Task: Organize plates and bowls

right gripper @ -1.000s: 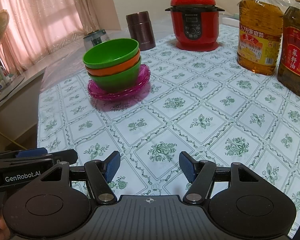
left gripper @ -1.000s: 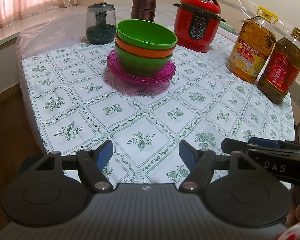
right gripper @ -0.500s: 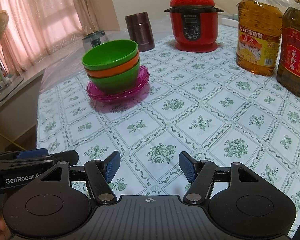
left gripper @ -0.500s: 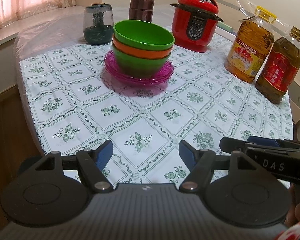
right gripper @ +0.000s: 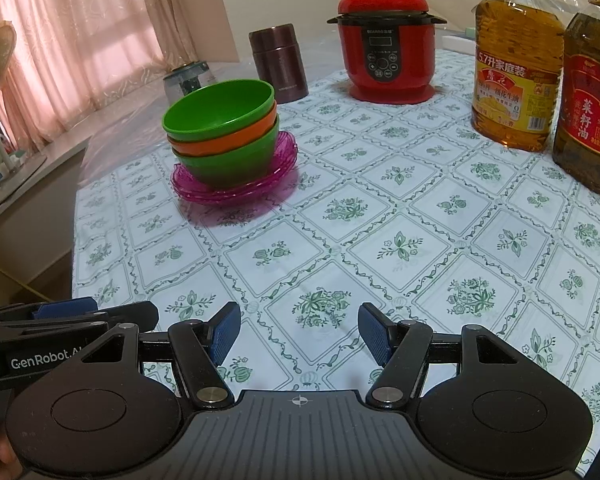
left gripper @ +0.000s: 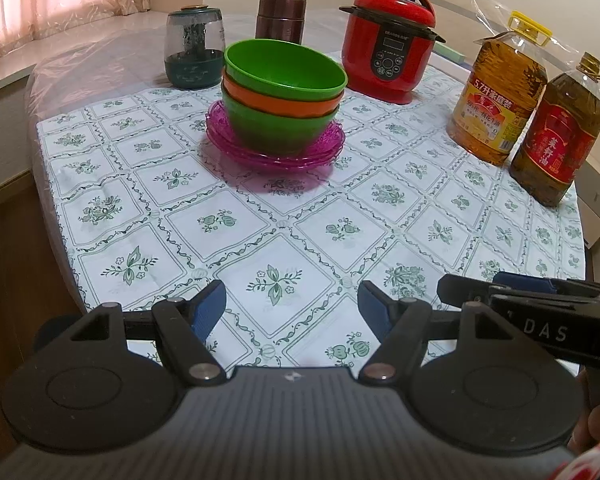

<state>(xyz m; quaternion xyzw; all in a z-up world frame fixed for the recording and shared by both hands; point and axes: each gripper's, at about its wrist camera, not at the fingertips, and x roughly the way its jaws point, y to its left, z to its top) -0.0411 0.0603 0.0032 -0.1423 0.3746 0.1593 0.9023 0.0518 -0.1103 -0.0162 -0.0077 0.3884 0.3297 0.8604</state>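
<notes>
Both jaws stand spread with nothing between them: the left gripper (left gripper: 291,308) and the right gripper (right gripper: 299,332) hang side by side over the near edge of the table (left gripper: 260,240), well short of the dishes.

Taking the red rice cooker (left gripper: 390,62) as the landmark, the task's things sit in one pile just to its left and a little nearer the grippers. The pile already reads as sorted: pink plates (left gripper: 220,136) lie stacked flat on the patterned cloth, and three bowls nest upright on top of them. Whether this is an arrangement awaiting separation or a finished one, the pictures cannot settle.

The plates are the widest pieces. They look like thin translucent plastic with scalloped rims, probably light and slightly flexible, lying so low that jaws would need to slip under an edge; the rim overhanging past the bowls is the only free hold. The lower green bowl (left gripper: 276,132) bears the others and is mostly wall. The orange bowl (left gripper: 278,103) shows only a narrow band. The top green bowl (left gripper: 286,65) has its whole rim exposed; a pinch across that rim, one finger inside, seems the surest grip. All appear to be smooth, stiff plastic, light, not fragile, likely slippery and apt to stick in the nest.
</notes>
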